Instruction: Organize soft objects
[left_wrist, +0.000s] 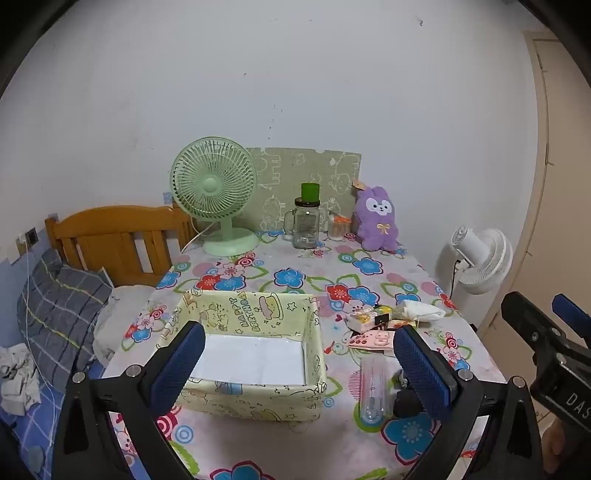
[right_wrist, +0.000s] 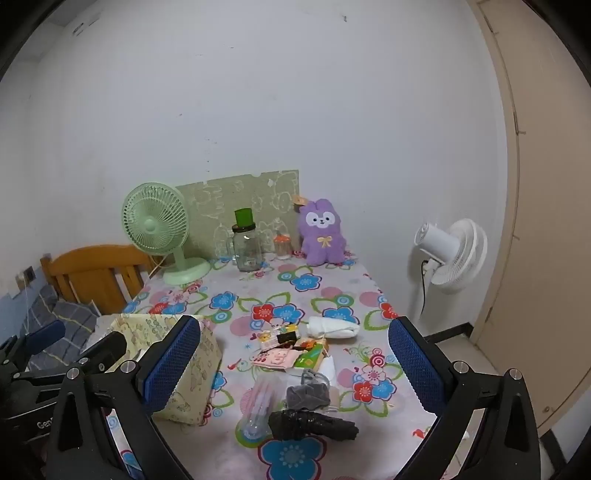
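A pale yellow fabric storage box (left_wrist: 258, 400) with cartoon print sits on the flowered tablecloth, white base showing, nothing inside. My left gripper (left_wrist: 301, 363) hovers open above its near side. My right gripper (right_wrist: 293, 363) is open over a small pile: a grey cloth item (right_wrist: 308, 393), a black bundle (right_wrist: 310, 424), a clear plastic tube (right_wrist: 258, 406), a white rolled cloth (right_wrist: 334, 327), and small colourful packets (right_wrist: 291, 350). The box (right_wrist: 184, 369) stands left of that pile. A purple plush toy (left_wrist: 376, 218) (right_wrist: 322, 232) leans upright against the wall at the table's back.
A green desk fan (left_wrist: 216, 195), a glass jar with green lid (left_wrist: 306, 221) and a small jar (left_wrist: 338, 228) line the back edge. A white standing fan (right_wrist: 450, 254) stands right of the table. A bed with wooden headboard (left_wrist: 110, 243) lies left.
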